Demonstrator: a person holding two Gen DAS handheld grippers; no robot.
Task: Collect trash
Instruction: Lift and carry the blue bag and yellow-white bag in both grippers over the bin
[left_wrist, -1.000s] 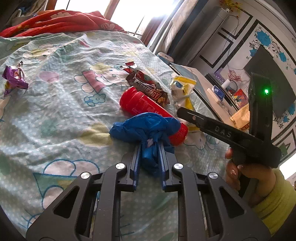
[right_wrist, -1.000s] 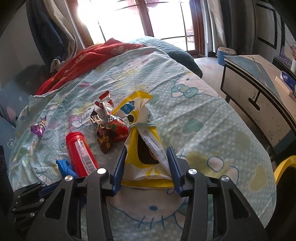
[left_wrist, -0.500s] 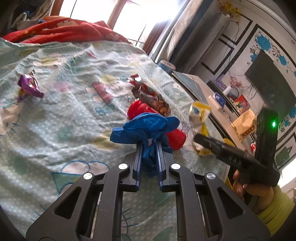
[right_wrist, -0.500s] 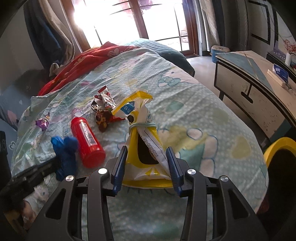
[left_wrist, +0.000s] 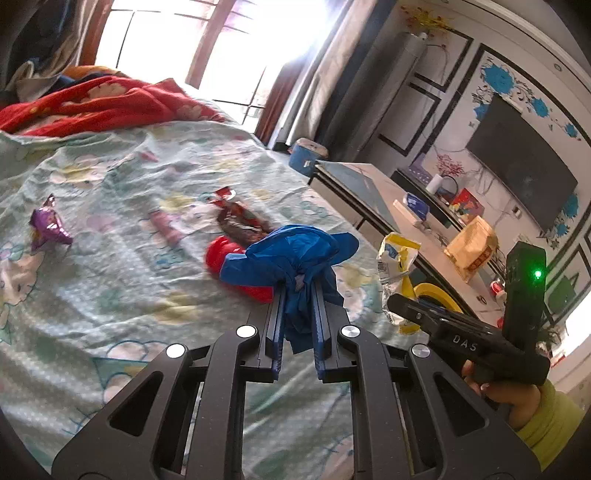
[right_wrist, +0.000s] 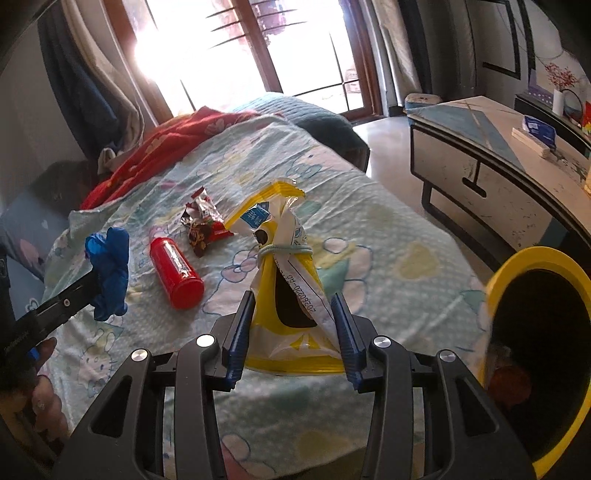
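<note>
Right wrist: yellow bin (right_wrist: 532, 258) newly visible.

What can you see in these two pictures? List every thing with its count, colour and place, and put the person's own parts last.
blue glove: one, blue, crumpled between the left fingers, above the bed
yellow snack bag: one, yellow and white, tied with a band, between the right fingers
red canister: one, red, lying on the bedsheet
brown wrapper: one, brown and red, on the sheet beyond the canister
purple wrapper: one, purple, on the sheet at far left
yellow bin: one, yellow rim, dark inside, beside the bed
red blanket: one, red, far end of bed
left gripper: black, blue fingers
right gripper: black, blue fingers
</note>
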